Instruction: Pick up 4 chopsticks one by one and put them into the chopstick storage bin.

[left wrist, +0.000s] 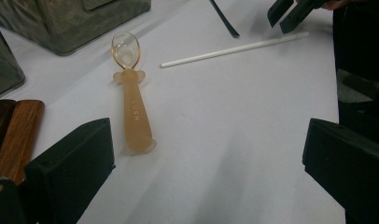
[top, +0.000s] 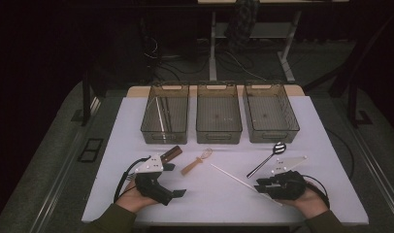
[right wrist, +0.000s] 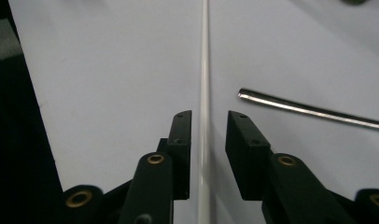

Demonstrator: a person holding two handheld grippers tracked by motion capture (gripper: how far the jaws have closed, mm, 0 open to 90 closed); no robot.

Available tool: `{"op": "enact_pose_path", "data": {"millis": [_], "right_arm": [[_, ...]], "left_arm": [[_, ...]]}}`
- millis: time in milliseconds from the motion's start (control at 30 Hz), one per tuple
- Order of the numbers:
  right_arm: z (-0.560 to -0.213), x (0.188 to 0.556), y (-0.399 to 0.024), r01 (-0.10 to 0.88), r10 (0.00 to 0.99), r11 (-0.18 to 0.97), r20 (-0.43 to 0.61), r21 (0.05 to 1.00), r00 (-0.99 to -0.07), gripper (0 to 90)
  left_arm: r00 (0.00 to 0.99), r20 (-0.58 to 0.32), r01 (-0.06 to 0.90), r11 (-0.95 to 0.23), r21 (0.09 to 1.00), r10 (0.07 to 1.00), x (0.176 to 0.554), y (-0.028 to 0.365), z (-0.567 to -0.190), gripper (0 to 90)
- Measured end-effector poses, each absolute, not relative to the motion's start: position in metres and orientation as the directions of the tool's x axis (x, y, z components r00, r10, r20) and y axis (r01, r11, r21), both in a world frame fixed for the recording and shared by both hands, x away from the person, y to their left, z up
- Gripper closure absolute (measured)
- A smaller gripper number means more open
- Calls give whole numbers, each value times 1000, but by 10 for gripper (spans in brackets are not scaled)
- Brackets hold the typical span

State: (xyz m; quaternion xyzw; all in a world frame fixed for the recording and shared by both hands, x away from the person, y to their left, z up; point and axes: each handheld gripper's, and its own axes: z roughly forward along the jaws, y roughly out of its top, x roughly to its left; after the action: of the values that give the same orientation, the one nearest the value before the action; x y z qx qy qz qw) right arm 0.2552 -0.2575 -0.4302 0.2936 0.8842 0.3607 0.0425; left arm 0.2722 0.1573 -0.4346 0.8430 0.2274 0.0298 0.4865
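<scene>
right gripper view | right claw (right wrist: 208, 123) narrow, astride white stick (right wrist: 204, 70), not pinching | bare table (right wrist: 108, 70) leftward

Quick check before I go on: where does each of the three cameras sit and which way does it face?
High view: above the person's side, looking forward and down on the table; forearms, both grippers.
Left gripper view: on the left gripper, facing the amber spoon; wide-open jaws.
Right gripper view: on the right gripper, jaws astride the white stick, not yet pressing.
Shared: the white stick.
</scene>
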Motion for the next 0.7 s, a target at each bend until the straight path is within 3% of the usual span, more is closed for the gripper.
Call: {"op": "enact_pose_path", "data": {"millis": [267,700], "right_arm": [[-437,255,-253,473,539,628,93,617,-837,768],[-441,256,-249,492,544,636,107,595,-832,819]], "left_arm": [[895,-171,354,-421,835,413,272,157,-434,7],[895,-169,354,-428,831,413,272,157,-435,9]]}}
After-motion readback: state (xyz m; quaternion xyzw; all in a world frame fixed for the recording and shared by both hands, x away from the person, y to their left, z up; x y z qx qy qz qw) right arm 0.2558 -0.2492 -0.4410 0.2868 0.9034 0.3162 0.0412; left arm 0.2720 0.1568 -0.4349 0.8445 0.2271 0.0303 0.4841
